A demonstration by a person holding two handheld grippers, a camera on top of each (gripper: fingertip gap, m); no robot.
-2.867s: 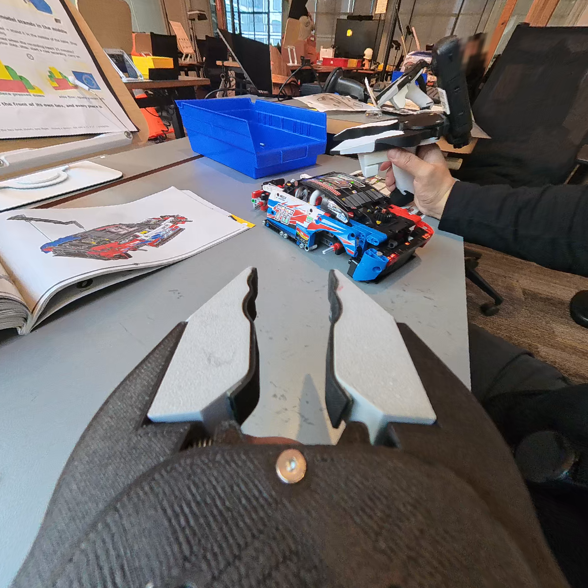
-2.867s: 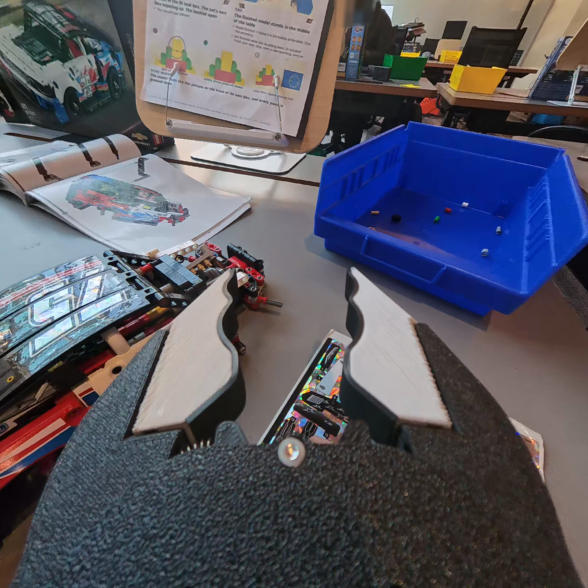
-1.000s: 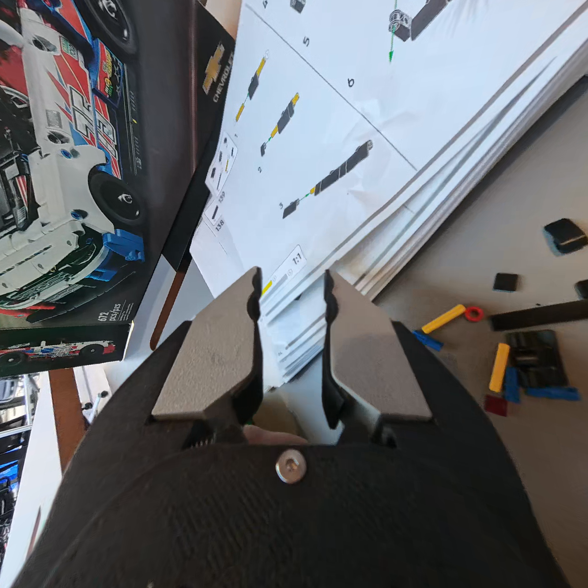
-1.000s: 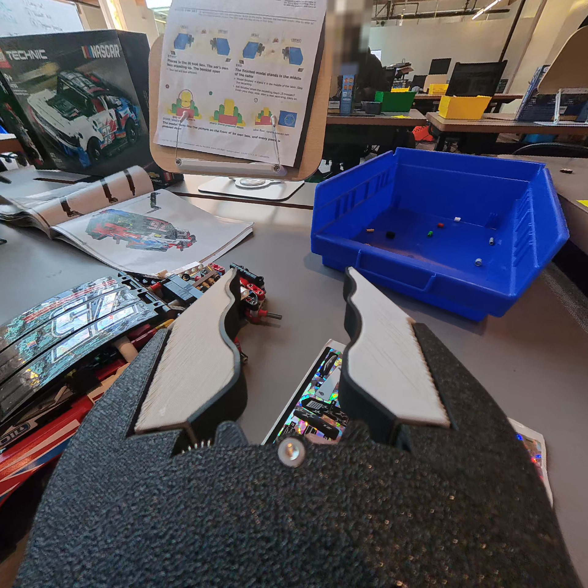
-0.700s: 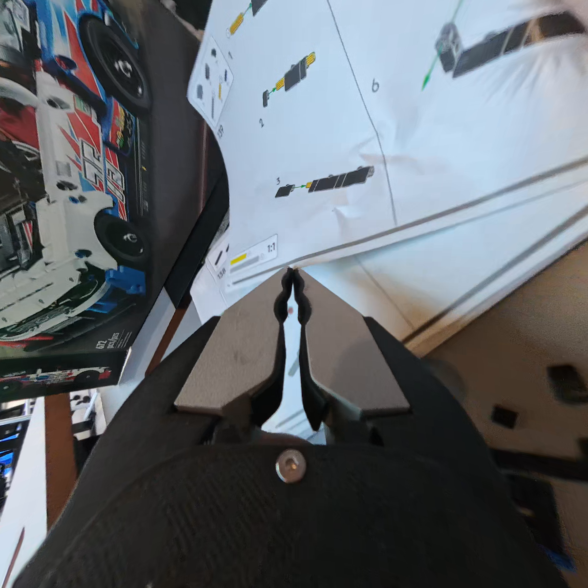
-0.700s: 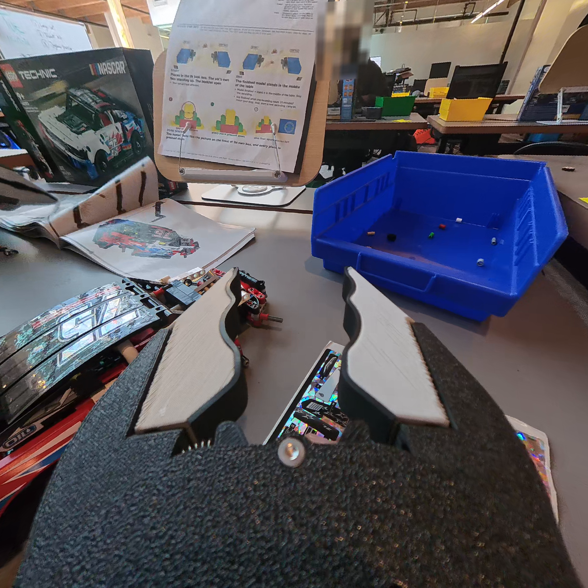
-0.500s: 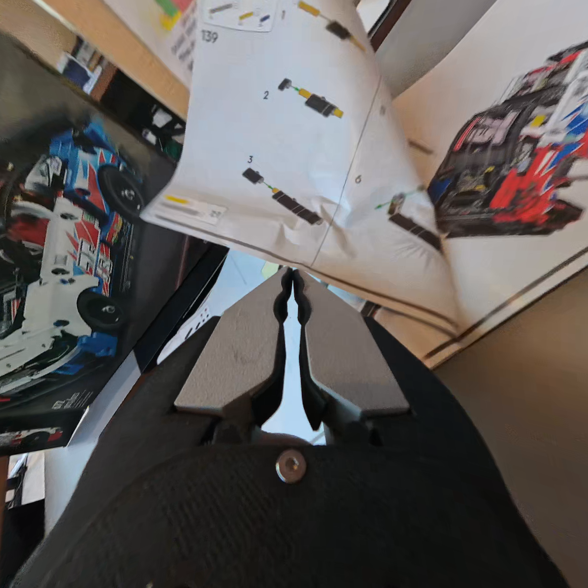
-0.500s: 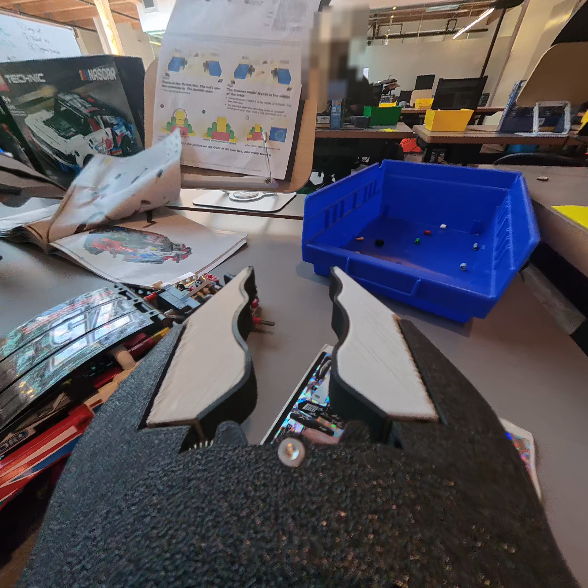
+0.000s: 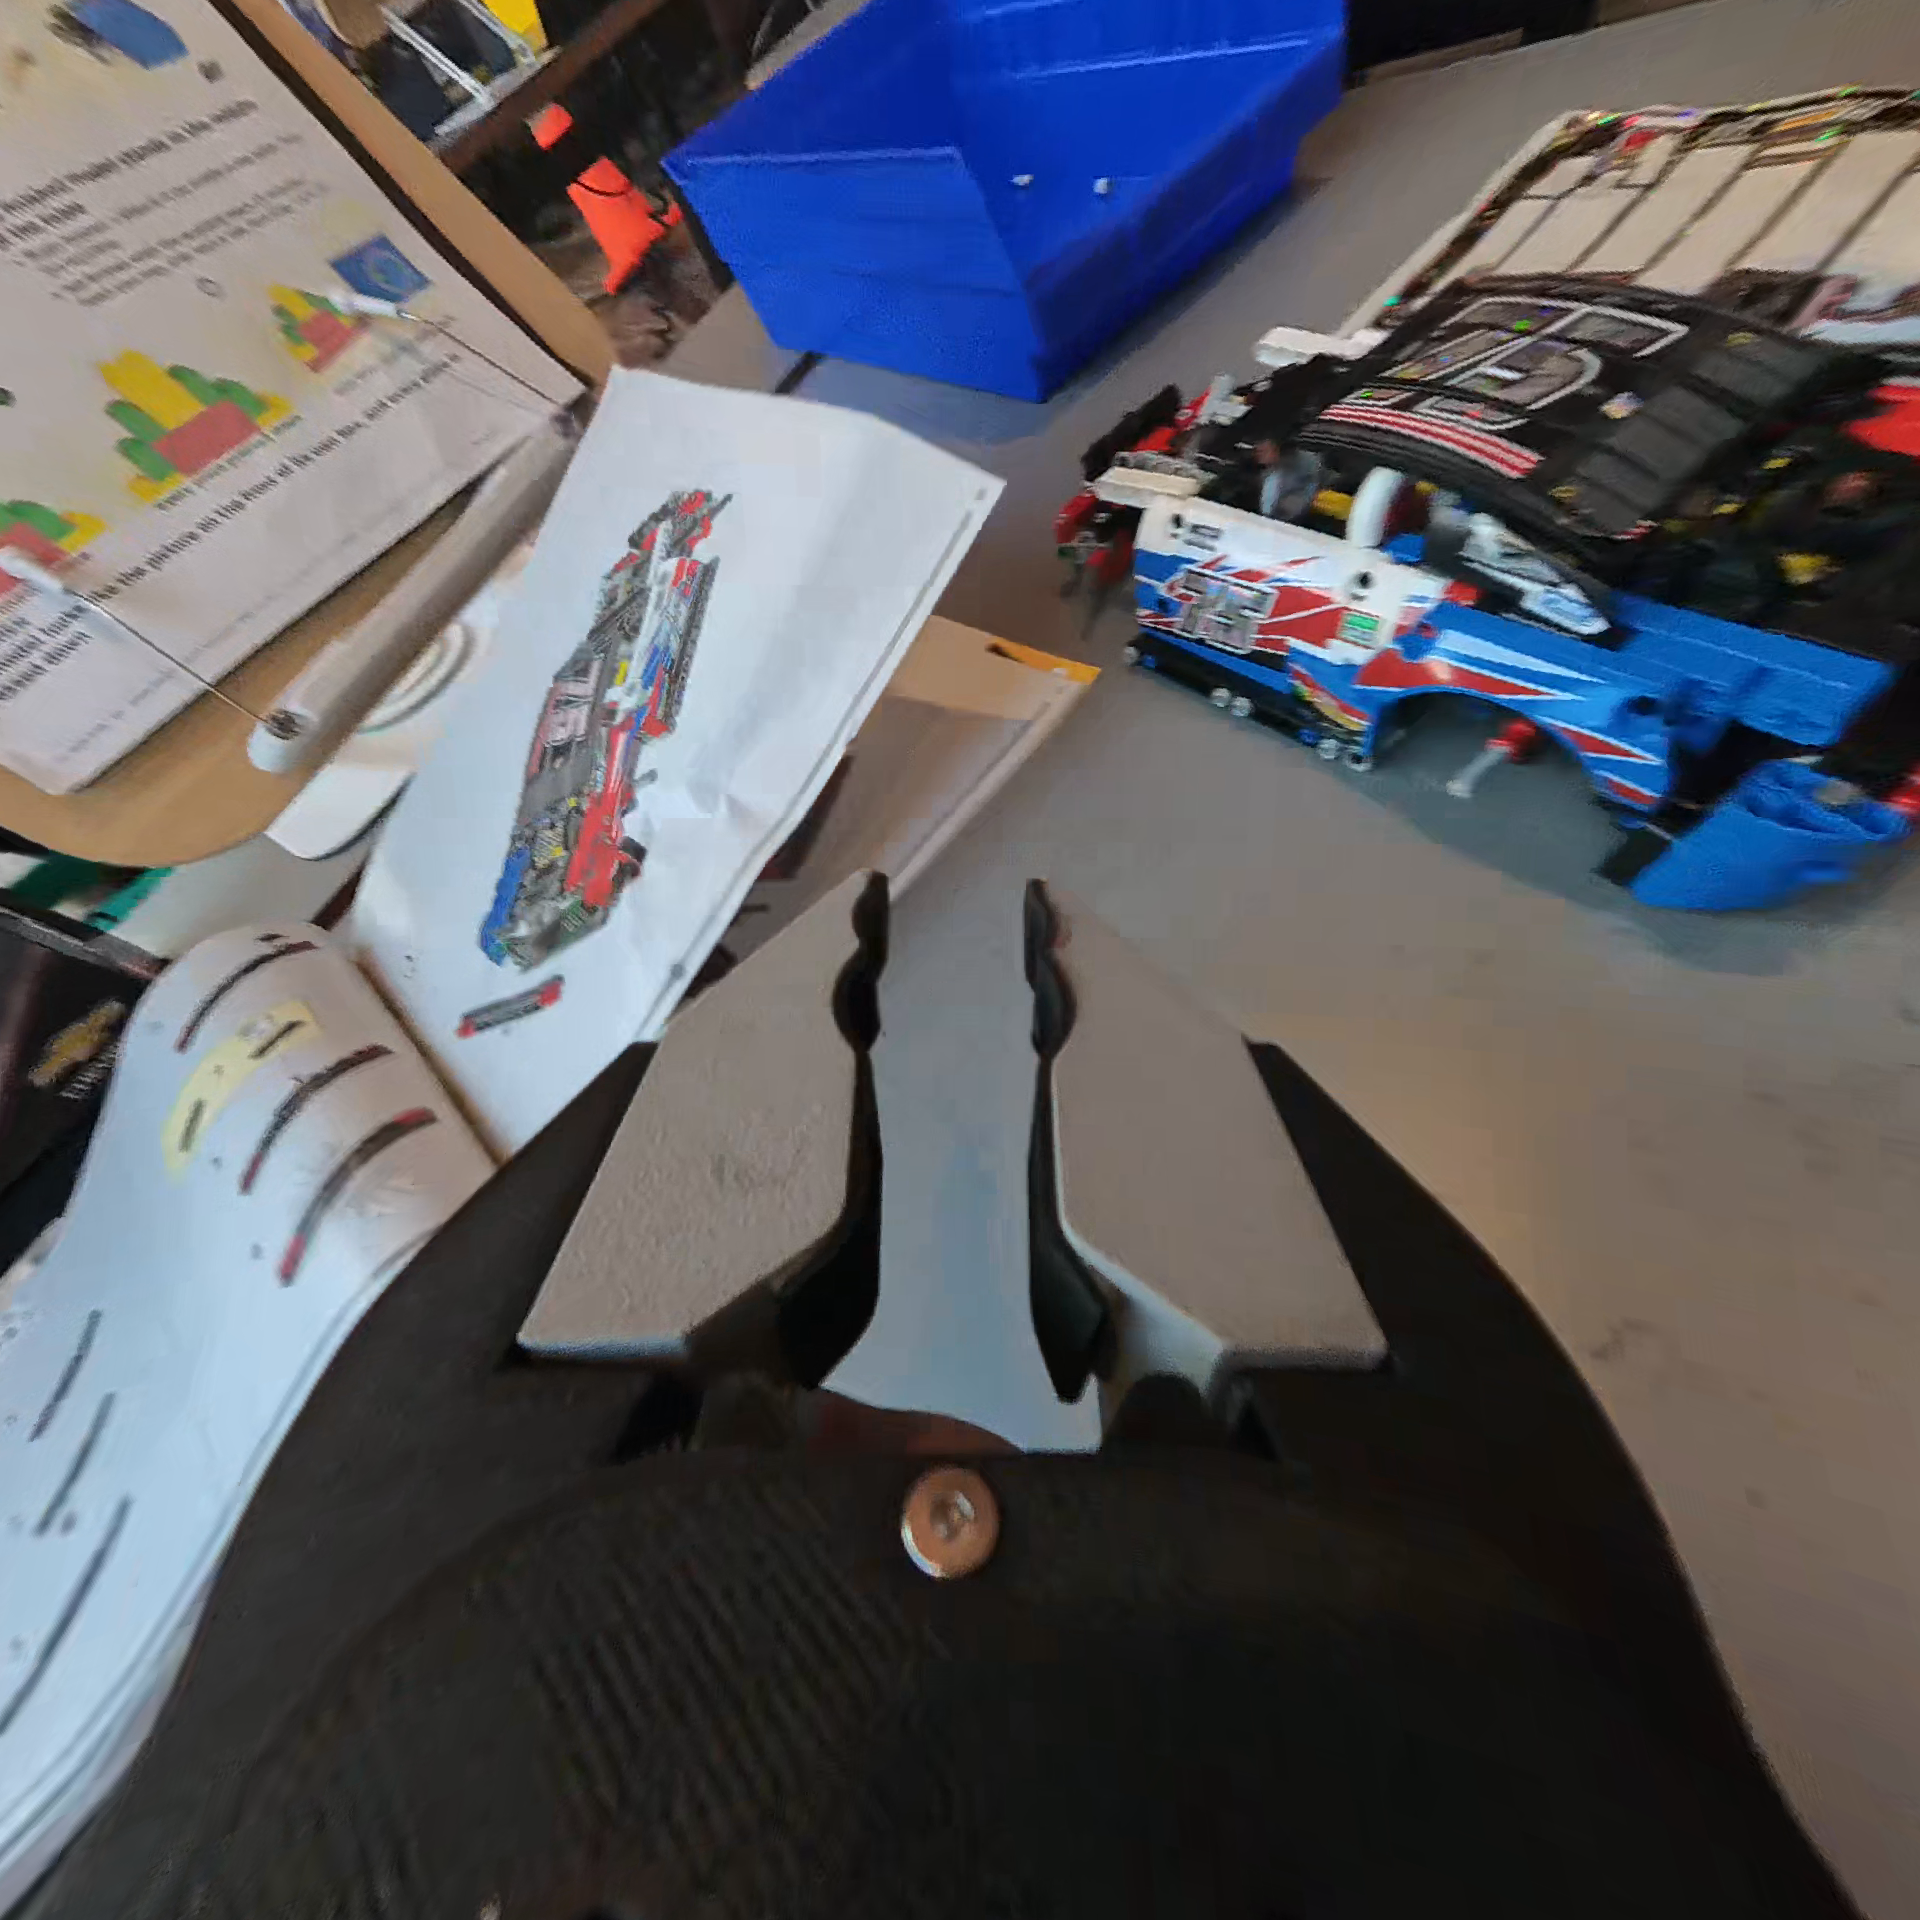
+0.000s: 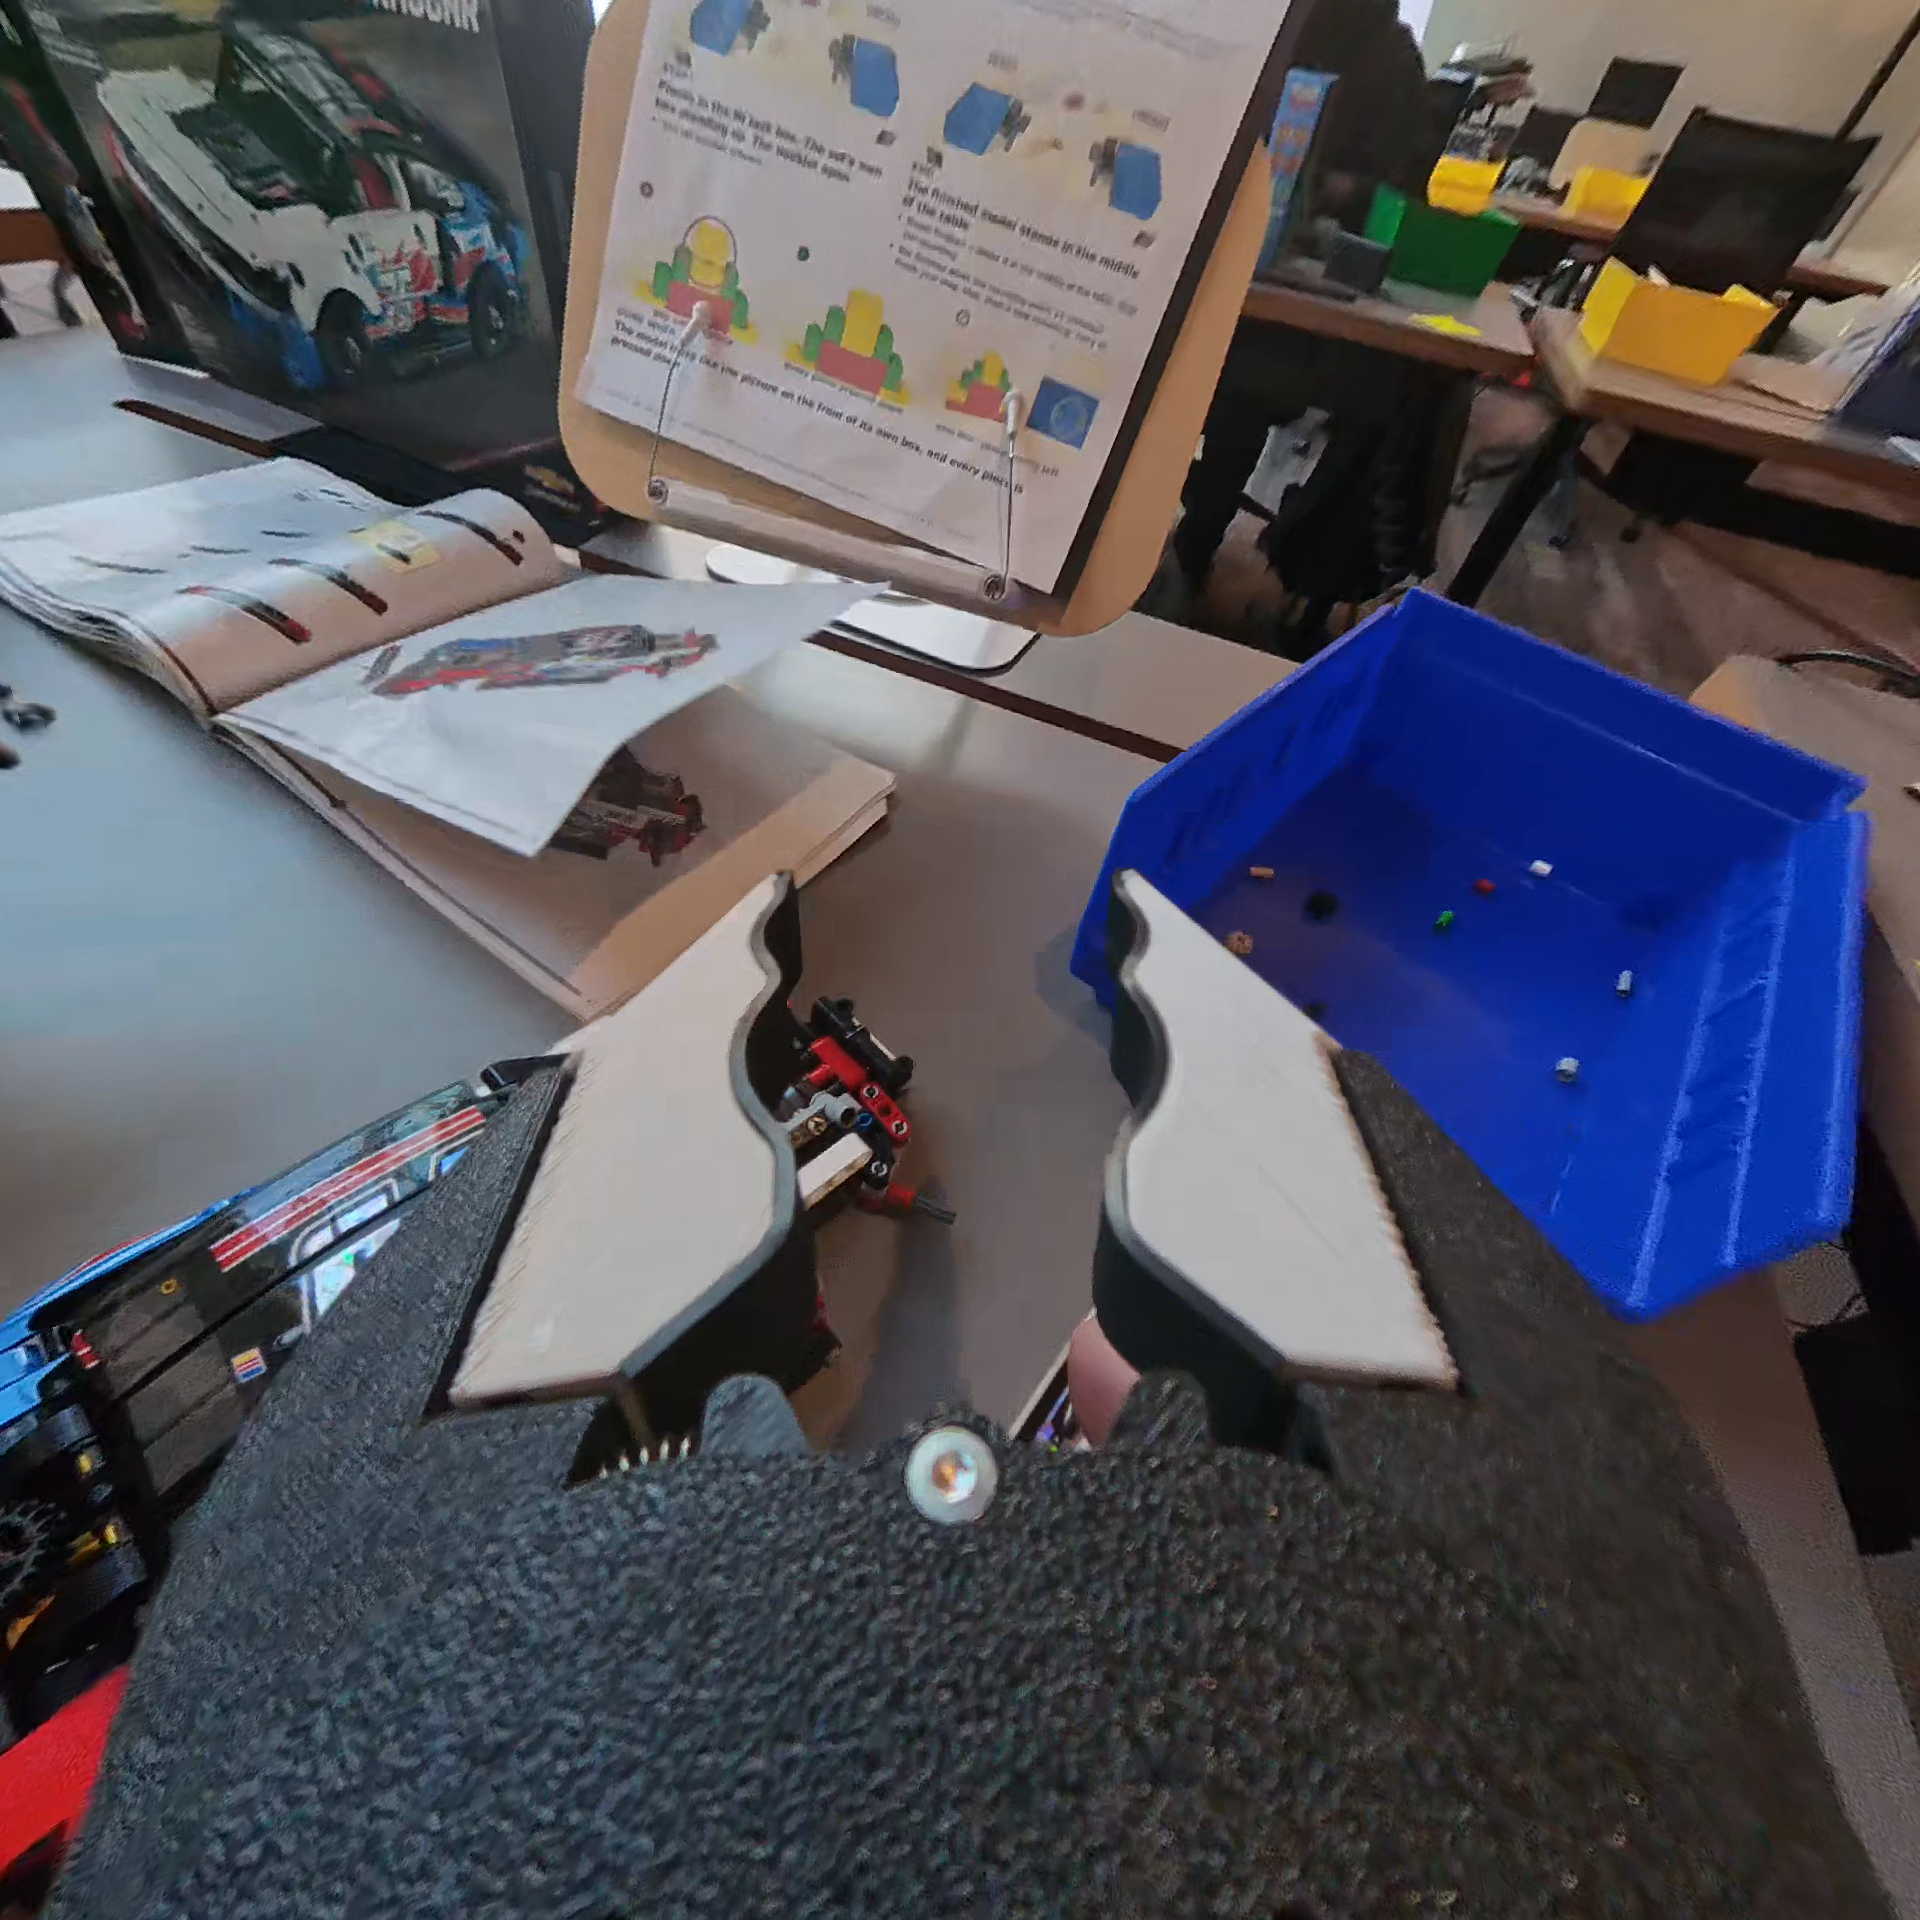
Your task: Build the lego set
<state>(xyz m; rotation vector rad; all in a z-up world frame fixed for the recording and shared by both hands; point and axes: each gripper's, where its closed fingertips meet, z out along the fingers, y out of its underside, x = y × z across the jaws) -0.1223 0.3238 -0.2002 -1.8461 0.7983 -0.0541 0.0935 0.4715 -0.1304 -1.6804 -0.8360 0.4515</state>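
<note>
The left gripper (image 9: 954, 914) is hovering over bare grey table (image 9: 1299, 1039) with its fingers standing slightly apart and nothing lying between them. The lego car (image 9: 1507, 582) is sitting well ahead and to the right of those fingers, its blue, white and red side facing them. Just left of the fingertips a loose page (image 9: 665, 665) of the instruction booklet (image 9: 208, 1195) is hanging raised in the air.

The right gripper (image 10: 951, 899) is holding its fingers spread wide and empty above the table. The car's front end (image 10: 847, 1081) is poking out just beside the left finger, with most of the body hidden under the gripper housing. The blue bin (image 10: 1538, 987) is sitting just right of the right finger, with a few small pieces scattered inside. Beyond stand the document stand (image 10: 883, 312) and the set's box (image 10: 281, 208).

The left view is blurring toward its edges, so small parts are hard to make out.
</note>
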